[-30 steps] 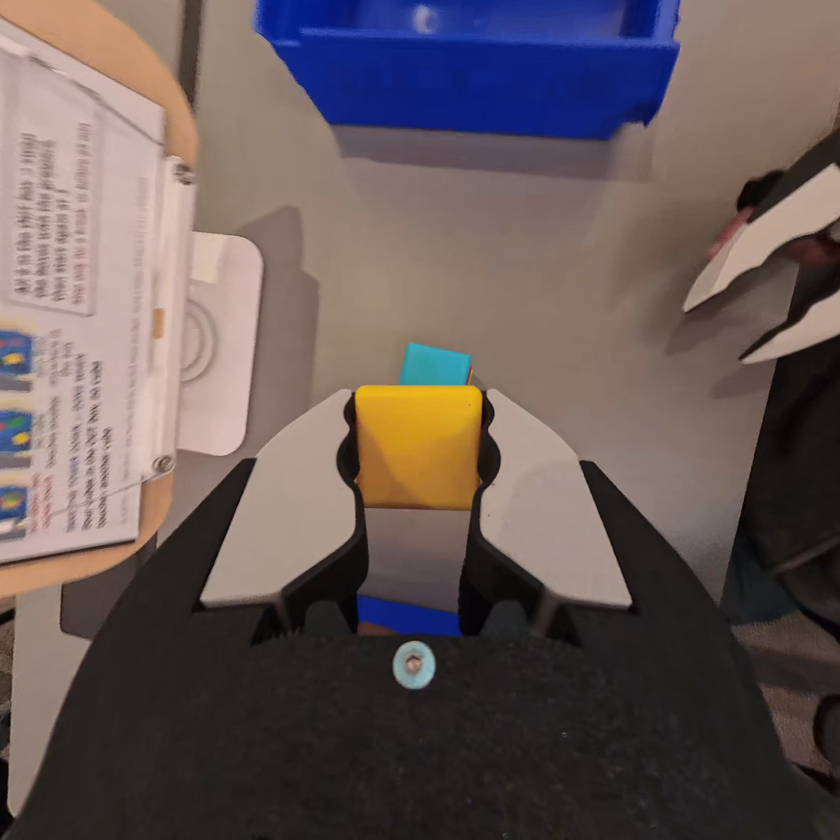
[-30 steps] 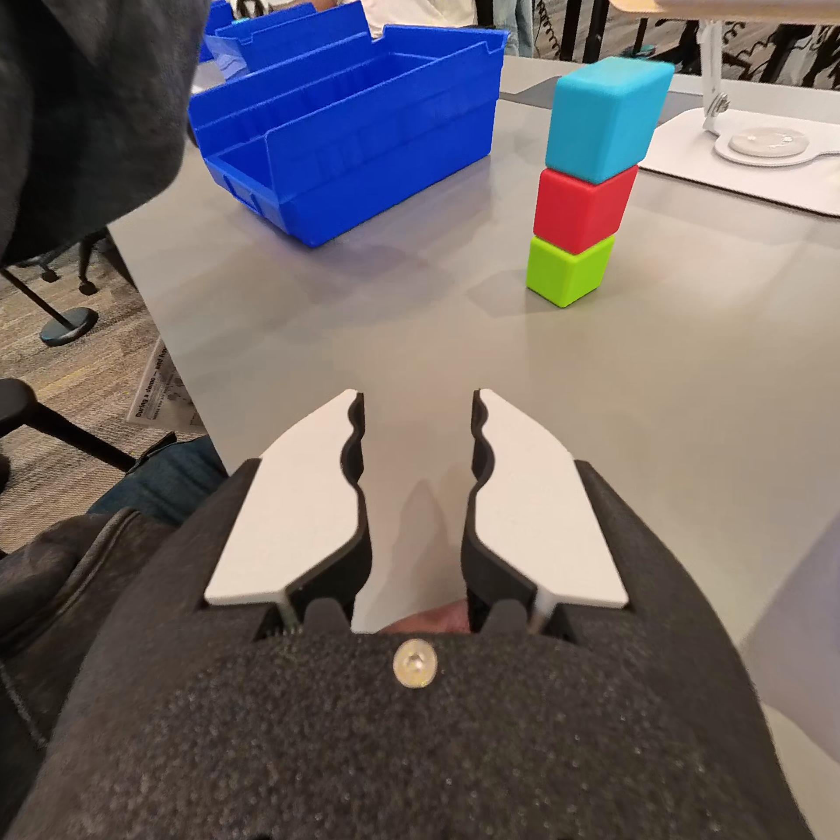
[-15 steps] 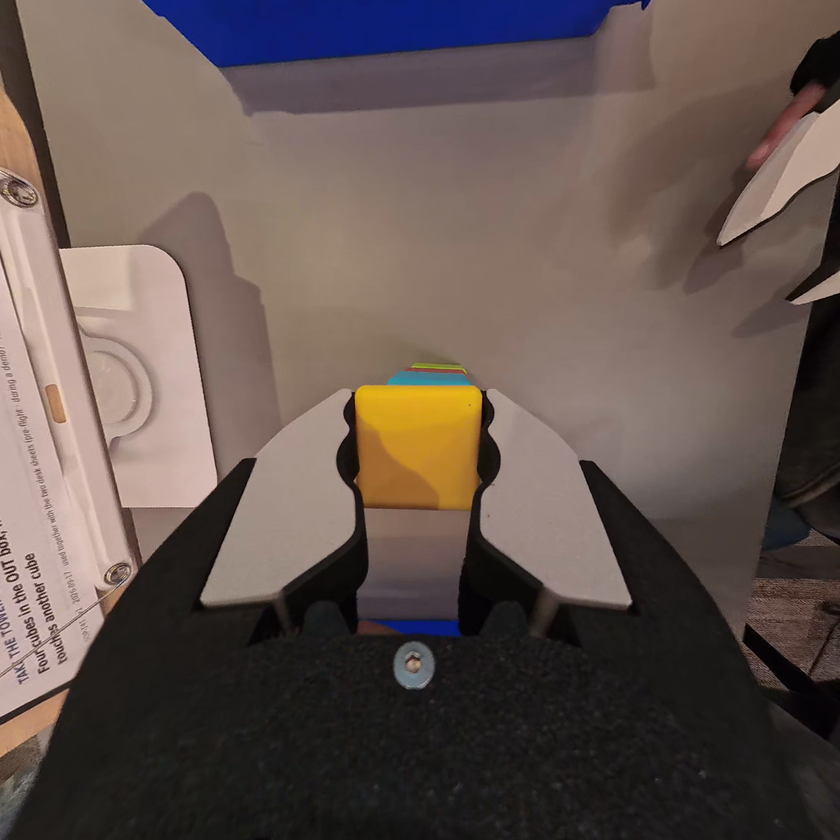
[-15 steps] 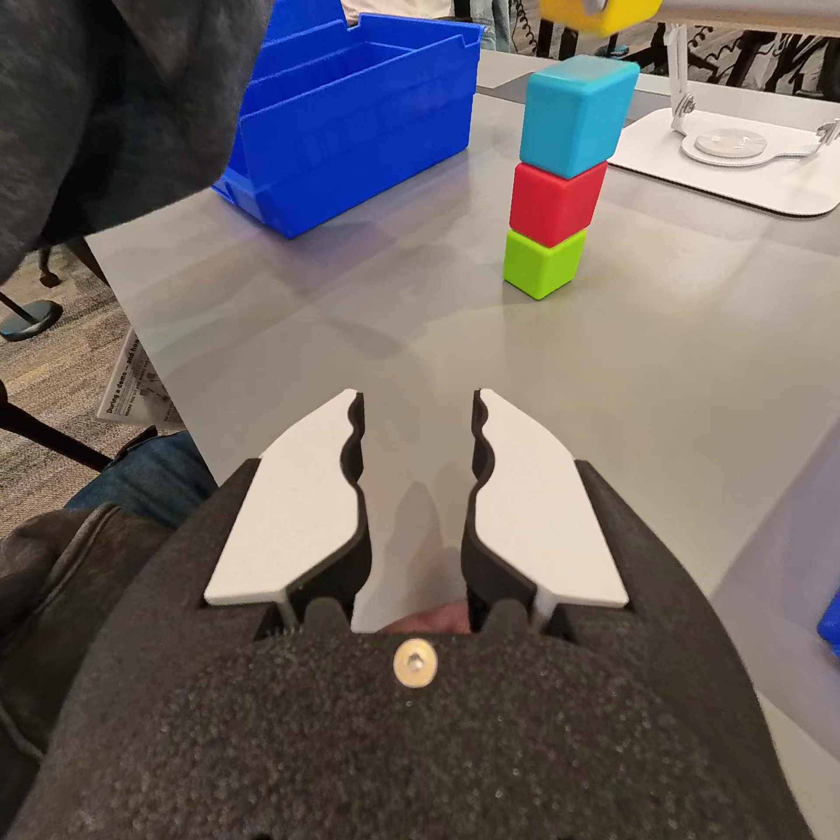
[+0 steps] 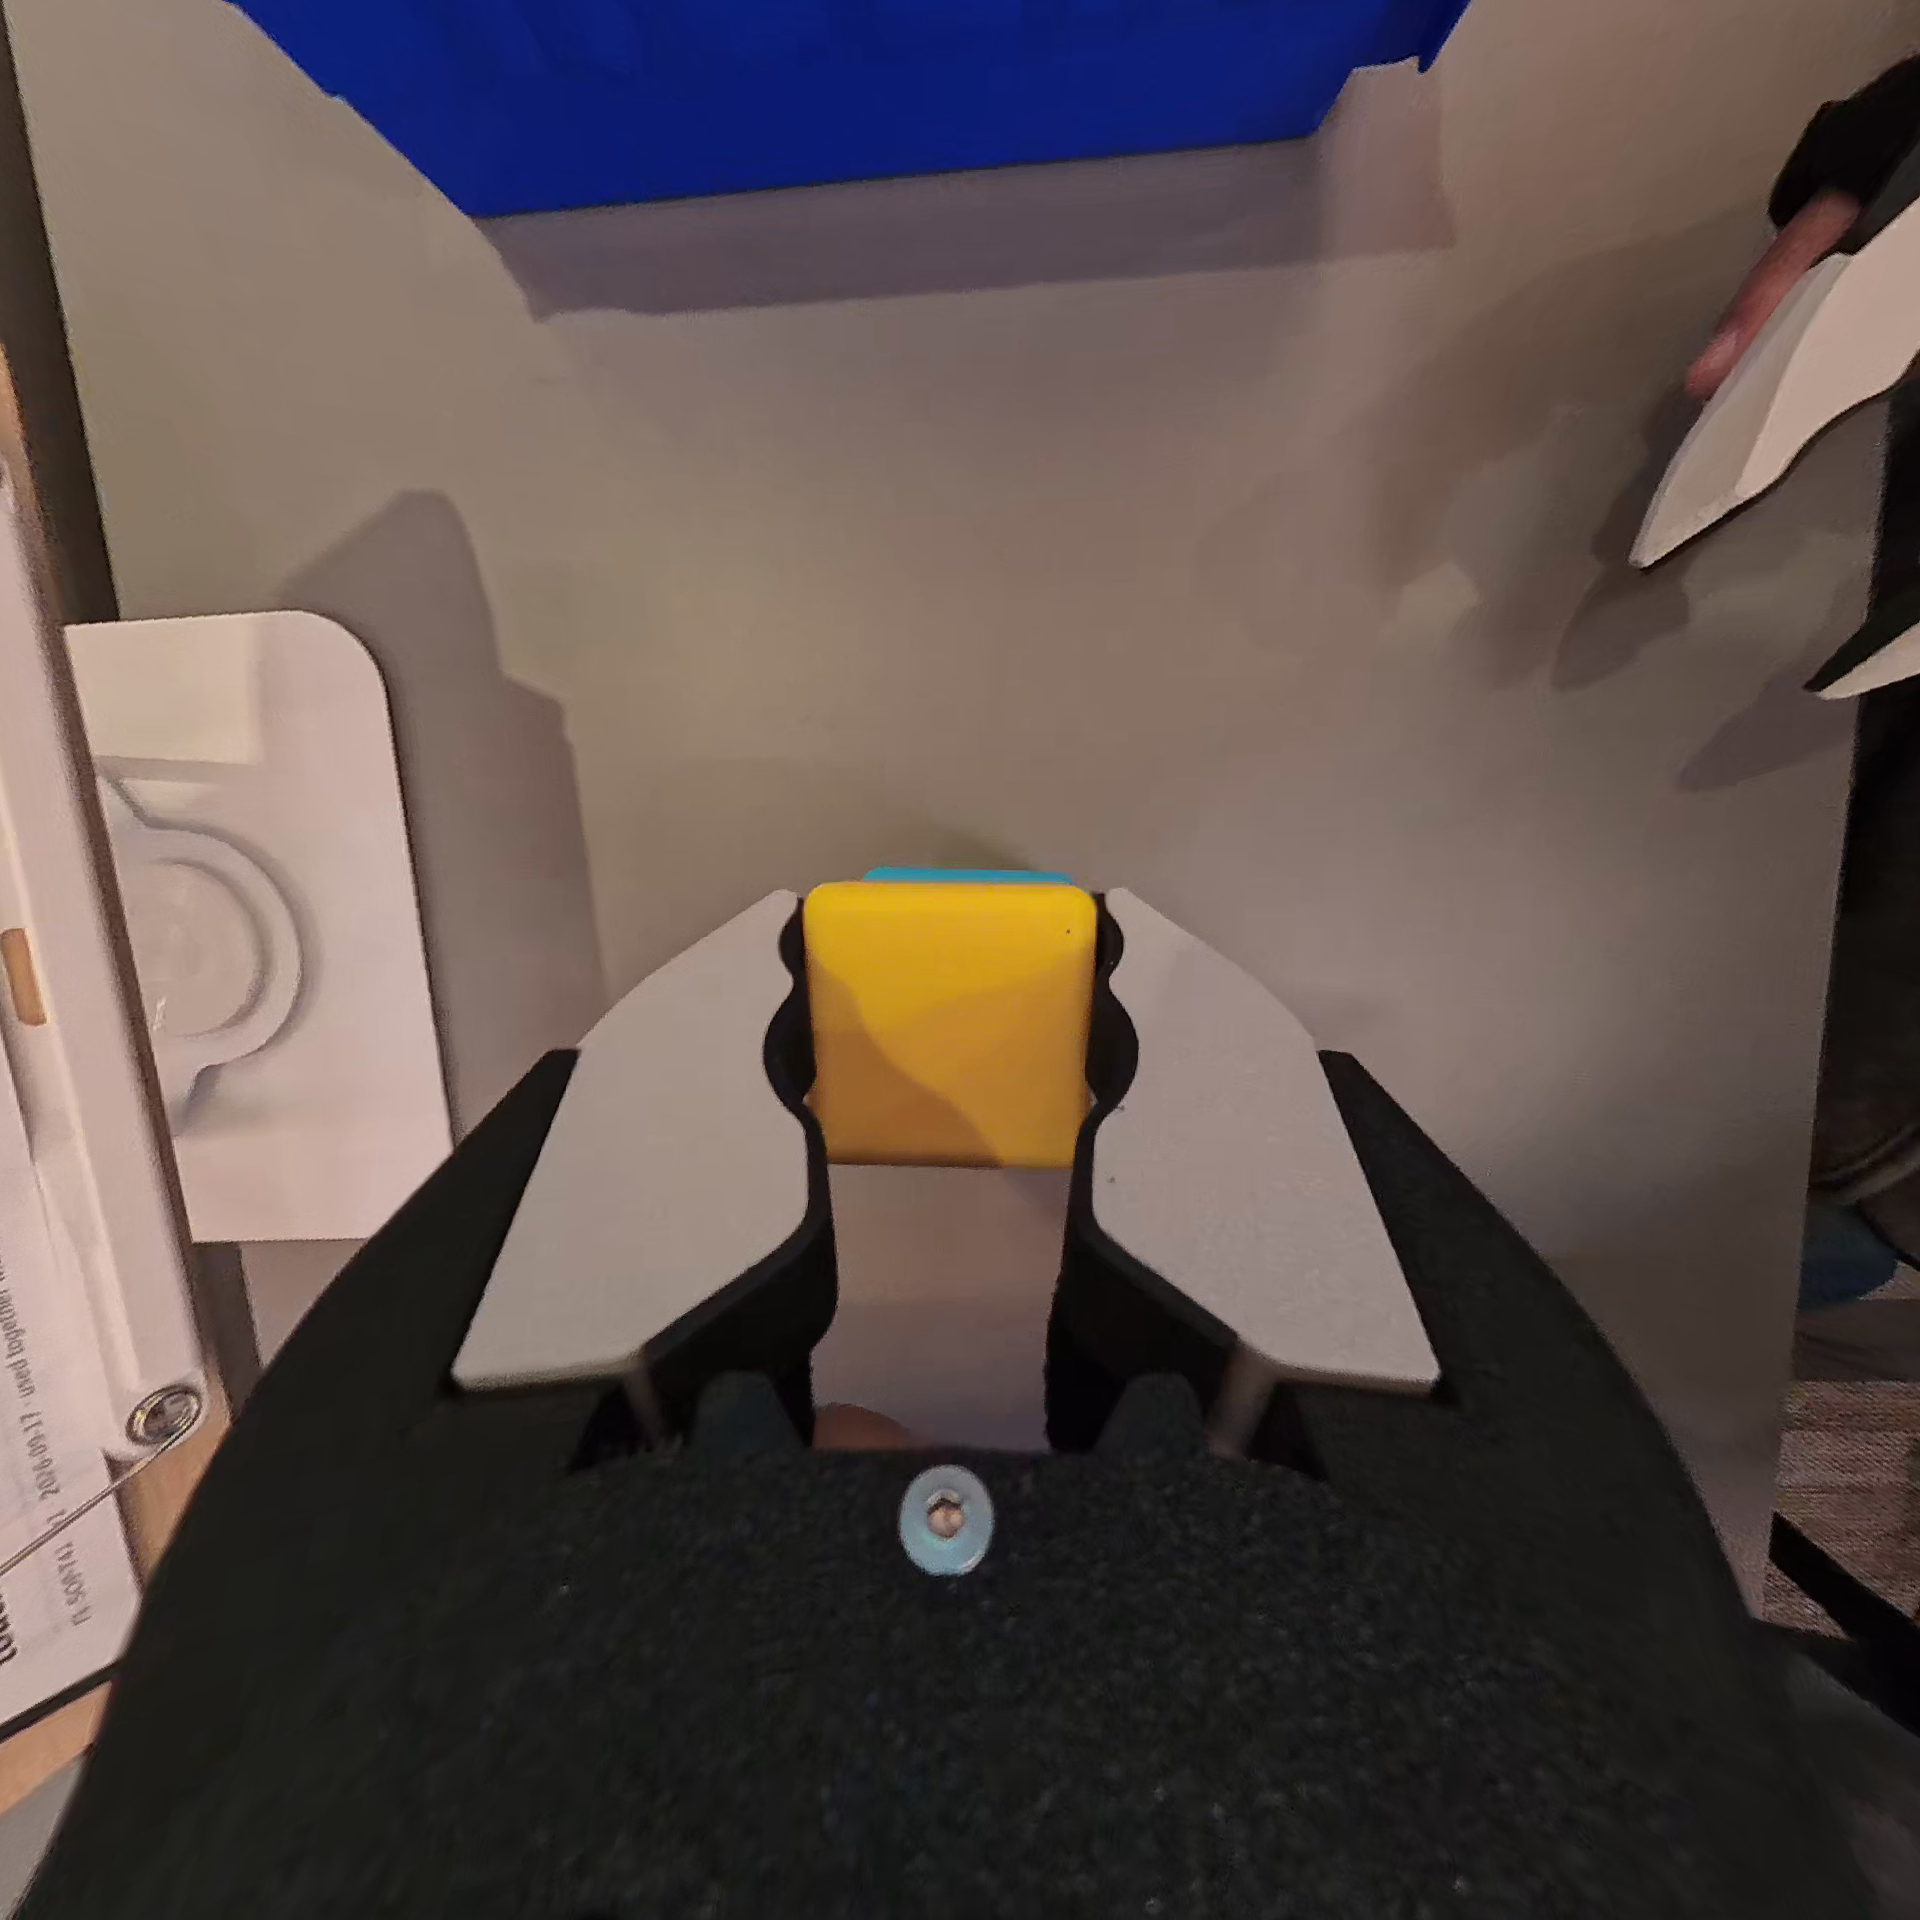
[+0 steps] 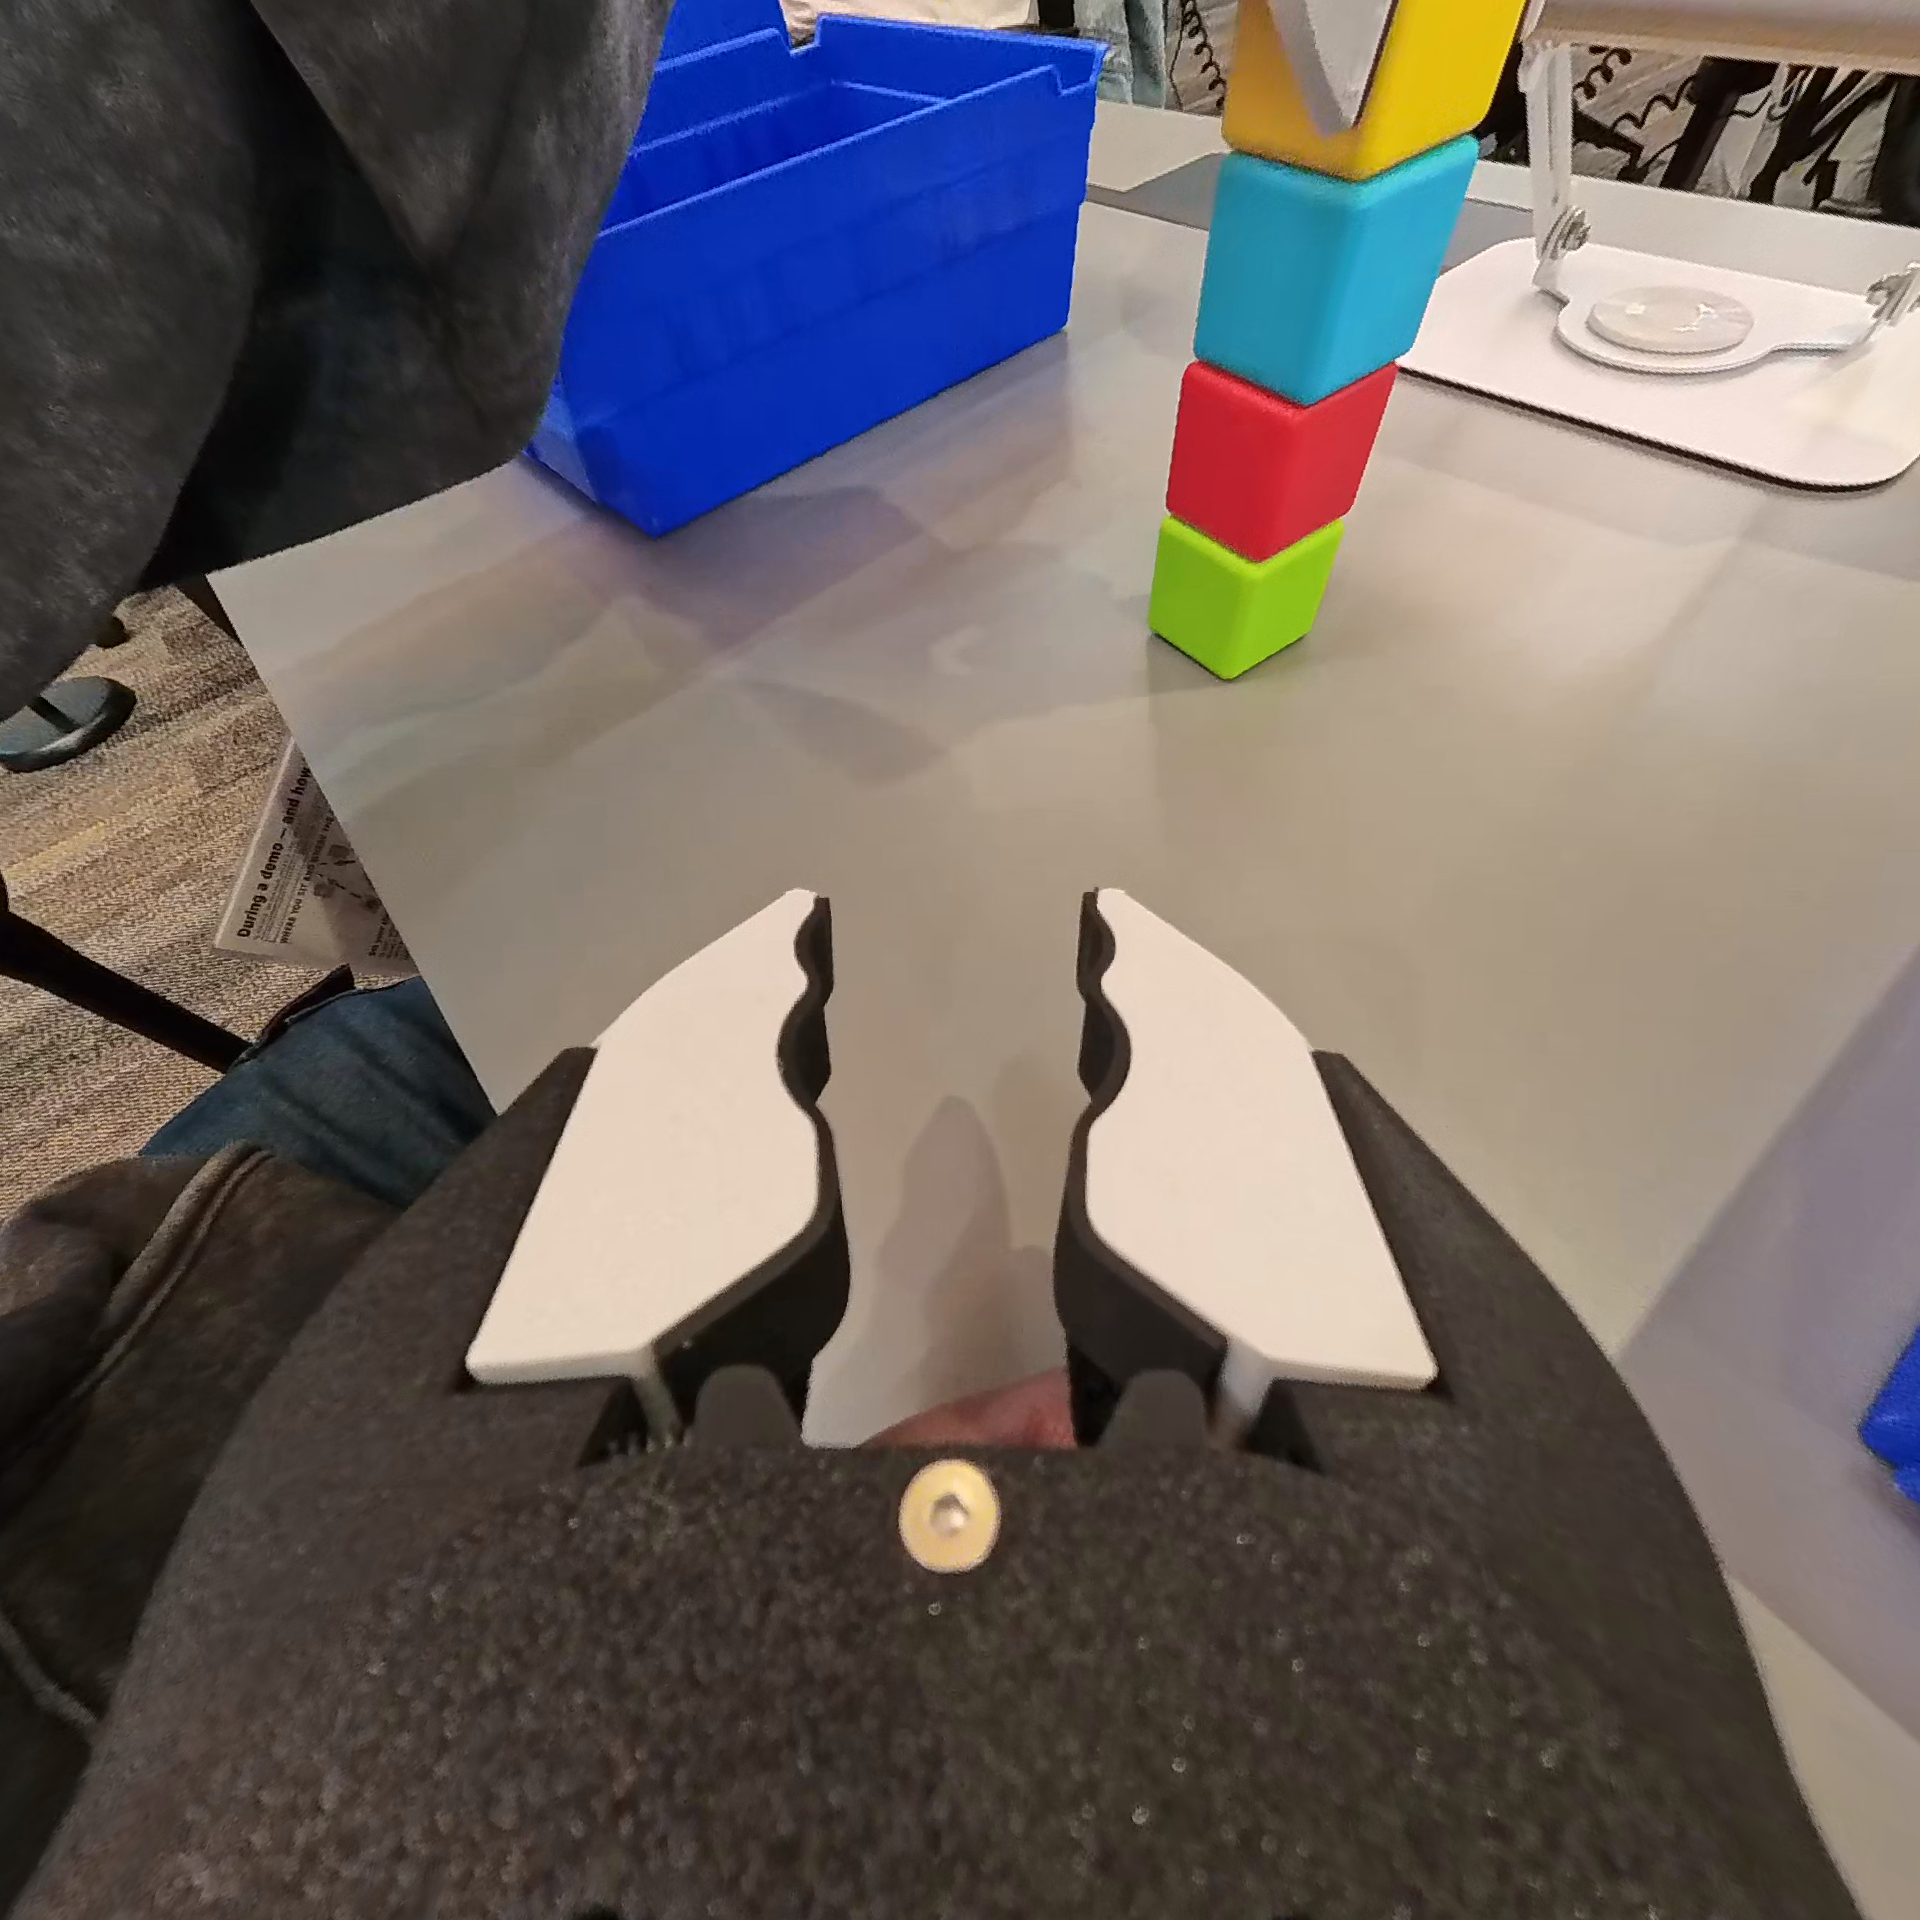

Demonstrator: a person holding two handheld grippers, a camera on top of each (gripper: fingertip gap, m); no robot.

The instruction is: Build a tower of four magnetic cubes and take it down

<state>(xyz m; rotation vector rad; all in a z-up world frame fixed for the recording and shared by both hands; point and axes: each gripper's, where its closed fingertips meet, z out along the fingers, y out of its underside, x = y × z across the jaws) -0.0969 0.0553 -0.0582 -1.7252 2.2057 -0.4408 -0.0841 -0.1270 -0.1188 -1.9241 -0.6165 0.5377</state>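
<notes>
Left gripper (image 5: 949,1023) points straight down, both fingers (image 5: 675,1122) pressed tight against the sides of a yellow cube (image 5: 949,1023), gripping it near the tips. Right gripper (image 6: 954,1029) hangs low by the near edge of the table (image 6: 1351,883), angled forward, fingers (image 6: 675,1143) spread apart with nothing between them. A bit of someone's finger peeks out behind each one.

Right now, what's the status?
Left gripper shut on yellow cube, set atop cyan cube. Right gripper open, empty. Nothing blocking.
</notes>
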